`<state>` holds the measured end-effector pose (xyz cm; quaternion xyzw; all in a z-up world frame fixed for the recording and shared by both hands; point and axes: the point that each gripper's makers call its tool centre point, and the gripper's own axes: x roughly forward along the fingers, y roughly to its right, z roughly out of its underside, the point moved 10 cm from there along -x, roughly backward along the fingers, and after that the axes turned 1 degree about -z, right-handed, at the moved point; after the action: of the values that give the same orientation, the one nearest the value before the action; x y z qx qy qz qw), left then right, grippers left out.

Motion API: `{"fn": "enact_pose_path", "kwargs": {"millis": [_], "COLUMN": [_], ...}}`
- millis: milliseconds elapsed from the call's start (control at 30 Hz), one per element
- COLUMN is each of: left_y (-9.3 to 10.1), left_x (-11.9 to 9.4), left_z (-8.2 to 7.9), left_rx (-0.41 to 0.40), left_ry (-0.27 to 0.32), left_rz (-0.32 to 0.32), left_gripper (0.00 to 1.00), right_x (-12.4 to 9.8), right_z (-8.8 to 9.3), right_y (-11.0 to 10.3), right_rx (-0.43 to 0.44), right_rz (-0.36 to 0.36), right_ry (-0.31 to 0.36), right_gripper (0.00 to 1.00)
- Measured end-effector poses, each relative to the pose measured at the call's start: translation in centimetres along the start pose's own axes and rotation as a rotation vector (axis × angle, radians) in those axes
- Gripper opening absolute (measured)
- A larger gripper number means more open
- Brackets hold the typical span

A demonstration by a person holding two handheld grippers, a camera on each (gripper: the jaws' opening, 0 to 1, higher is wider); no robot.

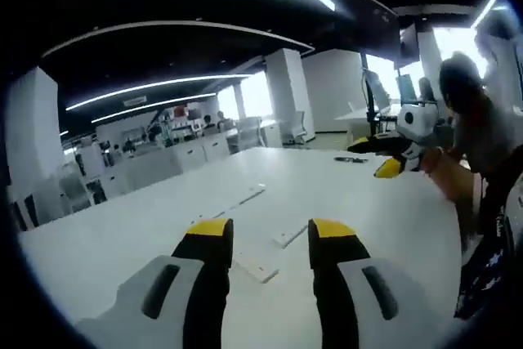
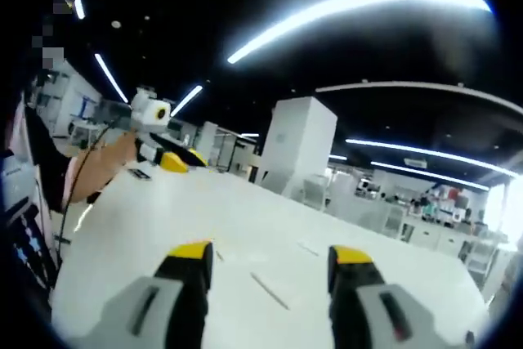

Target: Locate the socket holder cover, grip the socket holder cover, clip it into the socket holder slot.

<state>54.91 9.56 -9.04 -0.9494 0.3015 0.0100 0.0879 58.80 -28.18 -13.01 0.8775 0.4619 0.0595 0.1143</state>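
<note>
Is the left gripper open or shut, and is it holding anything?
Open and empty: the left gripper has its jaws apart, with bare white table showing between them.

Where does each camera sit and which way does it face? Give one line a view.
Left gripper view: rides the left tongs, open, facing the white table and flat white pieces; right tongs enter at right.
Right gripper view: rides the right tongs, open, facing that table; left tongs at left.
Shared: table, office.
</note>
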Motion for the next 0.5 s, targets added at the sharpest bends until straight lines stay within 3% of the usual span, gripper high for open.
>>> {"fn": "enact_pose_path", "kwargs": {"millis": [200,300,433,500], "left_y": [-1.2,-1.4,-1.2,-1.2], "left_x": [-3.0,-3.7,-4.1,-4.1], "left_z": [2.2,3.5,5.2,5.7], "left_rx": [-0.078,-0.118,-0.113,-0.136], "left_ry": [0.162,0.177,0.181,0.221], "left_rz": [-0.072,-0.068,-0.084,-0.089], "left_gripper": [0.70,0.73,0.80,0.86], "right_x": [-2.4,-3.5,-4.7,-4.9], "right_z": [-0.6,-0.2,0.6,0.9], "right_y": [-0.9,-1.1,-1.3,-1.2], "right_rx": [-0.012,0.003,-0.006,-0.010], "right_rz": [0.029,0.045,0.089,0.098], "right_ry": [0.068,0.099,0.100,0.101], "right_gripper": [0.60,0.61,0.63,0.66]}}
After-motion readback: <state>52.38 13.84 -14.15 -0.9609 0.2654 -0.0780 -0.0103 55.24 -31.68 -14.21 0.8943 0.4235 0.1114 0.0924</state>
